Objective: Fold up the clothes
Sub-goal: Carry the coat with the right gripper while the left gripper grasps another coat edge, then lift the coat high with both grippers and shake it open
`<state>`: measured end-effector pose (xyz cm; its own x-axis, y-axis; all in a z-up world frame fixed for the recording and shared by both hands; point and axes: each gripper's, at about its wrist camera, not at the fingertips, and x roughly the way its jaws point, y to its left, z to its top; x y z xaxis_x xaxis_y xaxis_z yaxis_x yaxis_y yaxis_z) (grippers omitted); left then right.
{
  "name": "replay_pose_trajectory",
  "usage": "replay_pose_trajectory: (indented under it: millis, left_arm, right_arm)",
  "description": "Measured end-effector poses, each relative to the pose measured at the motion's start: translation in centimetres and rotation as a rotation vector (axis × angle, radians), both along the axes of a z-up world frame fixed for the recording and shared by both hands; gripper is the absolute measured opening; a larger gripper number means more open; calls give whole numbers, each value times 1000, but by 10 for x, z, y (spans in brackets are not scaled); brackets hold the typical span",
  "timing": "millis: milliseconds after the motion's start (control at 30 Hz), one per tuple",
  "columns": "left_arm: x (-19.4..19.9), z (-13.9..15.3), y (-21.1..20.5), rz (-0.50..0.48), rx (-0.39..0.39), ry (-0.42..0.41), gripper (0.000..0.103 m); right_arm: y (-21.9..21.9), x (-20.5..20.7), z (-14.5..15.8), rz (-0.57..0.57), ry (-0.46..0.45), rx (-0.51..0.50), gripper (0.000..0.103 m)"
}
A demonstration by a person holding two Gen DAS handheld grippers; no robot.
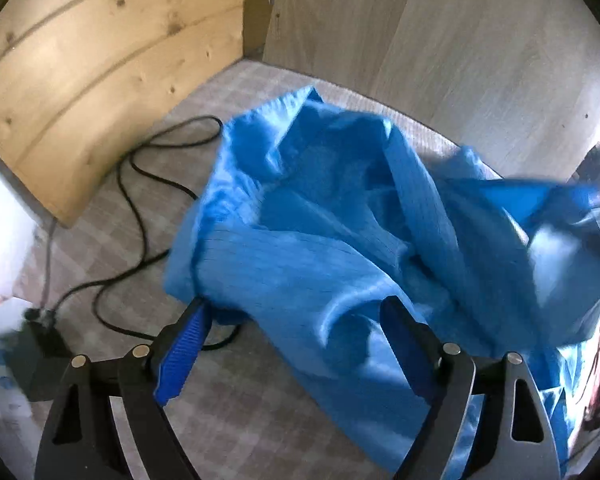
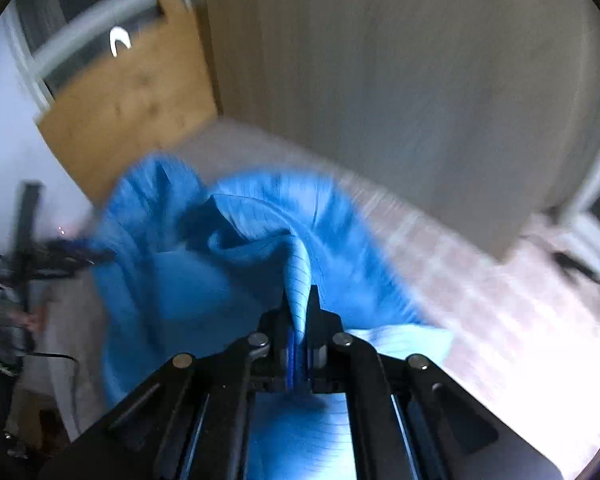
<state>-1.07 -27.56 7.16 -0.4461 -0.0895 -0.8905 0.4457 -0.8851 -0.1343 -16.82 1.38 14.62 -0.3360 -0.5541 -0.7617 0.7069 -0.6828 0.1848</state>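
Right gripper (image 2: 300, 312): jaws pressed together on a pinched ridge of the blue garment (image 2: 236, 264); the cloth rises from between the fingertips in a narrow pale-striped fold.
Left gripper (image 1: 296, 312): jaws spread wide, nothing clamped between them; blue pads line the inner faces of both fingers (image 1: 184, 344).
Left gripper relation to cloth: the garment (image 1: 340, 220) lies in and beyond the gap between the fingers; the right-hand finger tip overlaps the cloth in view, but whether it touches cannot be told.
Blue garment, condition: crumpled and unfolded, thin fabric with fine dark striping, bunched into several ridges and hollows.
Blue garment, position: spread over the checked surface (image 1: 236, 400), reaching from near the wooden board (image 1: 100, 80) across to the right edge of the left wrist view.
Checked surface: pale, faint square pattern, bears the garment and the cable.
Black cable (image 1: 140, 200): looped on the surface just left of the garment, one loop passing under the cloth's near edge.
Black adapter block (image 1: 40, 356): at the cable's near end, left of the left gripper.
Backdrop: knotted wooden board at left, grey-brown panel (image 1: 440, 60) behind the garment.
Image quality: right wrist view motion-blurred; fine detail at its edges unreadable.
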Motion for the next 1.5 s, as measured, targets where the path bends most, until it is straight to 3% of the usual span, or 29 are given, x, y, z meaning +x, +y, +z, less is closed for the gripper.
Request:
replay_pose_trajectory:
  millis: [100,167,300,400,500,567,600,700,800,933,967,1000,1033,1067,1100,1133,1233,1333,1433,1500]
  left_arm:
    - [14,15,3,-18,-1,28,85]
    - [22,24,12,-46,-7,37,85]
    - [19,30,34,-117,-5,33,86]
    - [4,29,58,-178,45,24,86]
    - [-11,31,89,-247,87,27,86]
    - [-19,36,111,-287,91,42,87]
    - [-22,39,123,-305,89,49,88]
    - [-30,32,153,-358,57,19,96]
    - [-37,14,170,-388,45,-31,96]
    - [-39,5,181,-392,-28,-47,94]
    - [-38,6,182,-395,-45,-38,90]
    - [-36,8,180,-398,-57,-24,78]
    - [-35,11,178,-402,-70,-9,71]
    - [-33,14,177,-403,-80,4,54]
    - [-29,17,173,-393,-82,11,41]
    - [-25,20,169,-382,-83,17,39]
    - [-13,30,159,-351,-87,35,40]
    - [0,40,148,-320,-91,54,41]
    - [12,50,137,-288,-95,73,56]
    - [10,49,138,-285,-103,69,75]
  right_arm:
    - [91,24,55,-203,70,-98,2]
    - [158,48,69,-381,82,-89,2]
    - [241,87,54,-683,168,257,4]
    - [274,89,33,-753,39,355,12]
    - [270,98,41,-735,77,365,29]
    - [258,104,53,-711,123,334,59]
    - [251,107,56,-687,134,316,63]
    - [214,107,40,-510,58,231,64]
    - [178,107,25,-336,-15,156,64]
    - [124,106,-20,-165,-59,240,64]
    - [114,105,-28,-135,-61,259,64]
    - [110,106,-33,-125,-38,286,64]
    - [105,107,-38,-114,-15,313,62]
    - [103,106,-41,-107,-3,329,36]
    - [105,101,-41,-111,-22,315,18]
    - [111,95,-37,-124,-38,293,3]
    - [149,80,-4,-235,-39,166,2]
    - [190,74,30,-364,32,115,2]
    - [213,75,49,-402,71,130,2]
    - [218,81,53,-406,113,183,2]
